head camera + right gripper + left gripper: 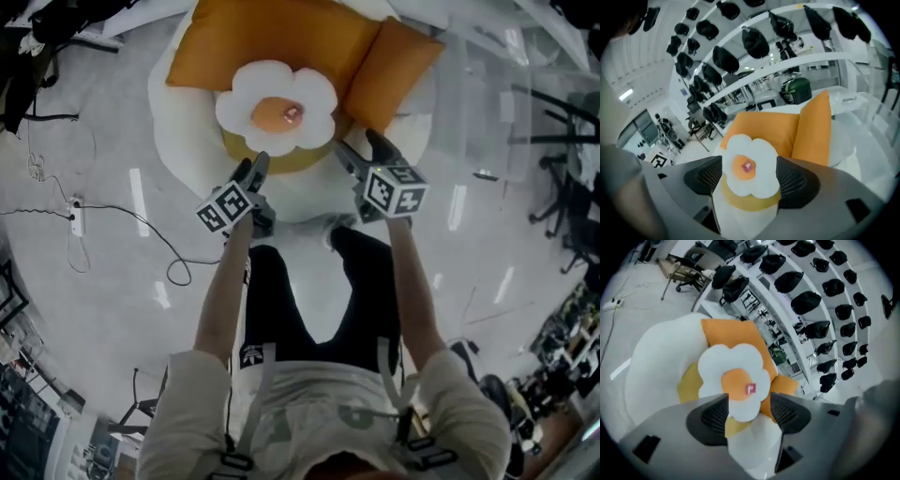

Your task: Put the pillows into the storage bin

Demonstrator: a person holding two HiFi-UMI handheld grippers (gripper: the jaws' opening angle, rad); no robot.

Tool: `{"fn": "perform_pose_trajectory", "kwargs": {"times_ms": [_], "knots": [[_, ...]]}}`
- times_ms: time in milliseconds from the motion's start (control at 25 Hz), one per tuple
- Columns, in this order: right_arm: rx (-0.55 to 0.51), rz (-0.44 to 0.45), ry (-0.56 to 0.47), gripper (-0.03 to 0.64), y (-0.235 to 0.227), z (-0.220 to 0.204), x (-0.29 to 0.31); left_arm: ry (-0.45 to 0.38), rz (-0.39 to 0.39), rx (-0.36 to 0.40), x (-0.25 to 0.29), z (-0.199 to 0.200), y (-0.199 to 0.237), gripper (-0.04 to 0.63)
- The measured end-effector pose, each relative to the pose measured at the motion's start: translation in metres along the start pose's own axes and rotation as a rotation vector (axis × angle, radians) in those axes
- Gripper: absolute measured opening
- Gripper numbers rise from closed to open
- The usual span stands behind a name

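We hold the left gripper (254,172) and right gripper (363,148) just near of the flower pillow (277,106), both jaws wide apart and empty. The flower pillow lies on a yellow pillow (281,162) atop a white beanbag (183,122). Large orange pillow (267,42) is far, small orange pillow (392,61) far right.

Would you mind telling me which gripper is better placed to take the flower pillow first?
Left, narrowly: the left gripper is open with a petal of the flower pillow between its jaws. The right gripper, open too, seems further off.
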State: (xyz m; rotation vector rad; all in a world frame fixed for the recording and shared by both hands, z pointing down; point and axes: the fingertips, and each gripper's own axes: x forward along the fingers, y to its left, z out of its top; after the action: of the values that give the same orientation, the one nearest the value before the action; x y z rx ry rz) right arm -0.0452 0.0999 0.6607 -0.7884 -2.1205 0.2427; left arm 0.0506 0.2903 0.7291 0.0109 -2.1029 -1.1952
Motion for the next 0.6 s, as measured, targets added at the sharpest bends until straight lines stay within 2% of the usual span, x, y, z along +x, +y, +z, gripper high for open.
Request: {"fn": "perform_pose_trajectory", "kwargs": {"times_ms": [120,200,320,400,520,600], "knots": [[-0.076,0.037,0.117,0.324,-0.037,-0.050,0.068,0.099,0.002,0.001,0.045,-0.041,0.056,0.272],[-0.068,0.072,0.176,0.324,-0.059,-0.077,0.103,0.114,0.023,-0.034,0.067,-0.057,0.092,0.284],[-0.023,0.132,0.234,0.324,-0.084,-0.107,0.145,0.052,0.046,-0.109,0.096,-0.056,0.131,0.291],[0.011,0.185,0.266,0.324,-0.093,-0.127,0.162,0.030,0.031,-0.121,0.111,-0.055,0.142,0.291],[0.008,0.242,0.300,0.323,-0.093,-0.147,0.182,0.029,-0.040,-0.121,0.121,-0.055,0.148,0.290],[0.040,0.270,0.292,0.322,-0.088,-0.150,0.189,0.001,-0.101,-0.168,0.119,-0.053,0.146,0.290]]}}
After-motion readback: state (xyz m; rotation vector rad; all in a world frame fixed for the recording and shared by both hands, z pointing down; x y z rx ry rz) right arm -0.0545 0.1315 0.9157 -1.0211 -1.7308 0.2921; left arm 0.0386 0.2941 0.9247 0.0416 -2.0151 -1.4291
